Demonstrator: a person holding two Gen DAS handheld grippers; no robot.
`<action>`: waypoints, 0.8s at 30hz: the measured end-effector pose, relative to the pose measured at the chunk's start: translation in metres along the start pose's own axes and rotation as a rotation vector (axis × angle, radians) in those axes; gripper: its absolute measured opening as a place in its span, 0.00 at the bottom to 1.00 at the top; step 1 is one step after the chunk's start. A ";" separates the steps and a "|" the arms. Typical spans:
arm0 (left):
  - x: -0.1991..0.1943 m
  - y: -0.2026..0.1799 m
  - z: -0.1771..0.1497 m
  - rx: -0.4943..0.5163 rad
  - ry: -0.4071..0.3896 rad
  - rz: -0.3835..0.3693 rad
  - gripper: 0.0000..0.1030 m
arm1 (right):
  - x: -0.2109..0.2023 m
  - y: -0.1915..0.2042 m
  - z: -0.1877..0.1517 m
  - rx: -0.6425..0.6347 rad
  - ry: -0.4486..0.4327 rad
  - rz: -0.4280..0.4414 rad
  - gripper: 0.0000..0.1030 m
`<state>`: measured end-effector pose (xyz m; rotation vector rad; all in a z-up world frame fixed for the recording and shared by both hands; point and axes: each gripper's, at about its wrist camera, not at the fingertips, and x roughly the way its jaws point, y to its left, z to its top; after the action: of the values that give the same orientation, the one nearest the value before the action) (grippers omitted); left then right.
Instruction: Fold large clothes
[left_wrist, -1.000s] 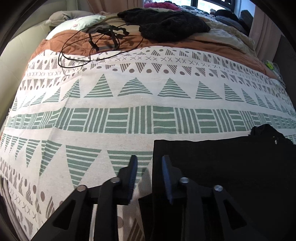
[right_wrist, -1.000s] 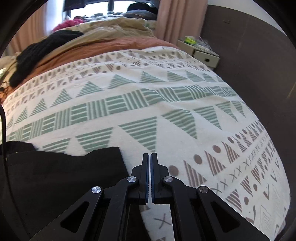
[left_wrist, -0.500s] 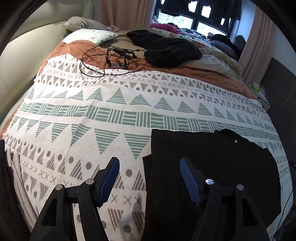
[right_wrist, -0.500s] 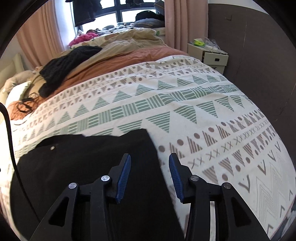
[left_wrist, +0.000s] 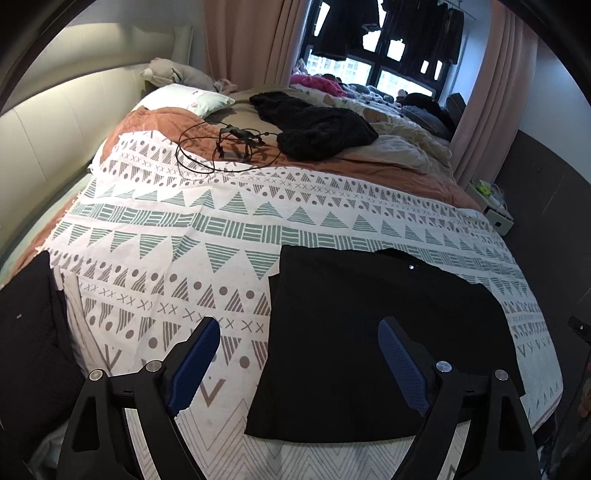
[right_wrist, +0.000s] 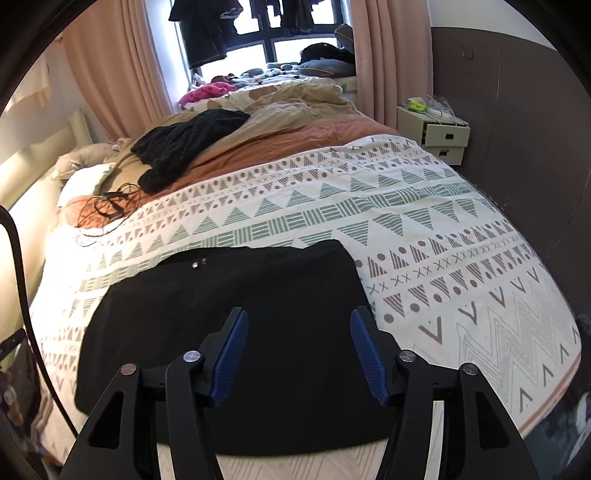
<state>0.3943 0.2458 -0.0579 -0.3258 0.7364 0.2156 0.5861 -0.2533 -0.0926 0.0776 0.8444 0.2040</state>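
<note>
A bed covered by a white spread printed with green and brown triangles is seen filling both views. A black garment, folded flat into a rough rectangle, is laid on the spread in the lower centre-right of the left wrist view and in the lower centre of the right wrist view. A dark knitted heap is found in the upper centre of the left view, with a looped black cable just to its left. A white nightstand is seen at the upper right of the right view. The left tongs are held spread wide above the garment's left edge, pinching nothing. The right tongs are likewise spread, over the garment, with nothing between them.
</note>
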 end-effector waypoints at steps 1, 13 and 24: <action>-0.007 0.000 -0.003 0.000 -0.006 0.000 0.87 | -0.011 0.003 -0.004 -0.002 -0.004 0.006 0.67; -0.075 0.003 -0.050 -0.049 -0.032 -0.034 0.89 | -0.079 0.029 -0.052 -0.018 -0.051 0.103 0.80; -0.079 0.012 -0.082 -0.091 -0.008 -0.041 0.89 | -0.084 0.062 -0.108 -0.058 -0.035 0.198 0.80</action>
<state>0.2827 0.2205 -0.0628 -0.4262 0.7130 0.2124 0.4413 -0.2115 -0.0934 0.1097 0.7955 0.4120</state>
